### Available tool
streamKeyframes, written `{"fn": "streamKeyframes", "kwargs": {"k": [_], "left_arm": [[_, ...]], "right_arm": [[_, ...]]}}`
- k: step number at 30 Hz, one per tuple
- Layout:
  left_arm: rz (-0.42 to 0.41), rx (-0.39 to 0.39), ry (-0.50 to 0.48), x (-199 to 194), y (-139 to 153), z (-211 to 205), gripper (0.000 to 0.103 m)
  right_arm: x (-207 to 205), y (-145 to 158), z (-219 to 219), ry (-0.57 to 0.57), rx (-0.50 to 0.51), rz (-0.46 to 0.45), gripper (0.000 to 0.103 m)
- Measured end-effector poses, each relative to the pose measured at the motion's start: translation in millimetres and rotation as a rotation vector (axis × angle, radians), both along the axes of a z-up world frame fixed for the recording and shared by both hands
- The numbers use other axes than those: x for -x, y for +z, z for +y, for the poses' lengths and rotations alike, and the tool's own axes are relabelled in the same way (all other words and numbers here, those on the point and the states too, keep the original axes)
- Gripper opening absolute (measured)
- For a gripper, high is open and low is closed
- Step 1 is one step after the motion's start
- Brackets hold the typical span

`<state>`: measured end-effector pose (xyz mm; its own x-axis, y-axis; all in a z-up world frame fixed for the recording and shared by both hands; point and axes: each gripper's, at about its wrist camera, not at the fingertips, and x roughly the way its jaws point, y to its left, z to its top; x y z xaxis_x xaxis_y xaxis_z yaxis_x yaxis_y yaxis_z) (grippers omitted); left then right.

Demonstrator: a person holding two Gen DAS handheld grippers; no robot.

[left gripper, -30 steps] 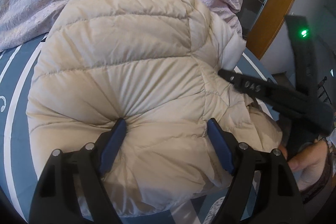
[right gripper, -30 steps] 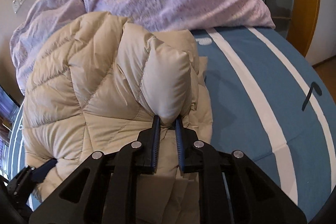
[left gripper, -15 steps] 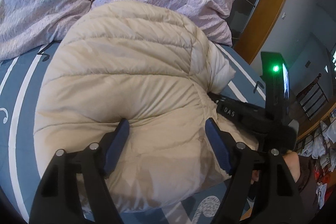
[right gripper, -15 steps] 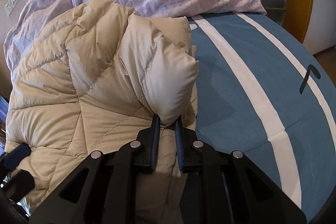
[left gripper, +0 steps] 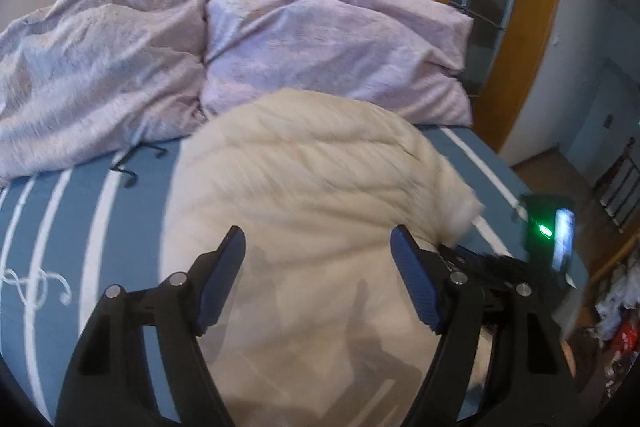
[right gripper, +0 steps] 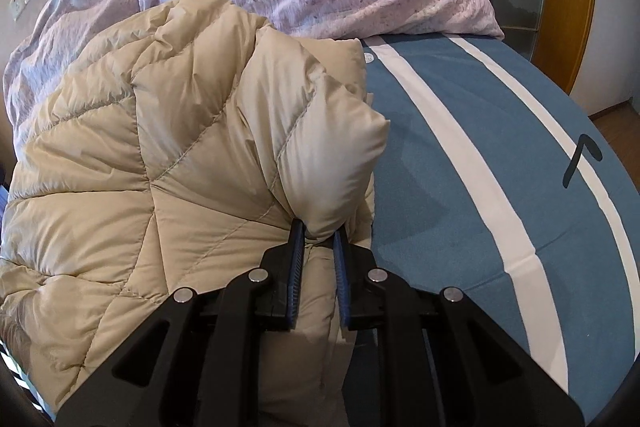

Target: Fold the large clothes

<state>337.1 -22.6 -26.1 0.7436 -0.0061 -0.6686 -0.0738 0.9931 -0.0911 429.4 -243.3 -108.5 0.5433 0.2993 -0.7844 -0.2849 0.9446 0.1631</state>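
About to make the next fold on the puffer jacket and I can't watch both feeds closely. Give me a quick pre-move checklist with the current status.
1. Right gripper clamped on a fold of the beige puffer jacket: ok.
2. Left gripper holding fabric: not ok; jaws wide open, pads clear of the jacket.
3. Jacket lying on the blue striped bedsheet: ok.
4. Bare sheet beside the jacket, on the right gripper's side: ok.
5. Jacket's far edge clear of the lilac pillows: cannot tell.
6. Left view sharp: not ok, blurred.
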Motion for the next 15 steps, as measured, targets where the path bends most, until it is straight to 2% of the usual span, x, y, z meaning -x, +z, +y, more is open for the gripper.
{"fn": "streamKeyframes", "kwargs": {"k": [6,11,15], "left_arm": [[0.040,-0.051,0.056,-31.1,-11.3,23.9,0.075],[0.051,-0.058,0.072,-45.8,-12.3,36.9,0.075],[0.055,-0.113,0.096,-60.1,-19.2,43.1,0.077]], "right_arm": [[-0.4,1.0,1.8,-0.001,0.012,-0.004,0.015],[0.4,1.0,4.0,-0.004,0.024,-0.014,0.015],[4.6,-0.1,6.9,-0.012,0.037,-0.034,0.015]]}}
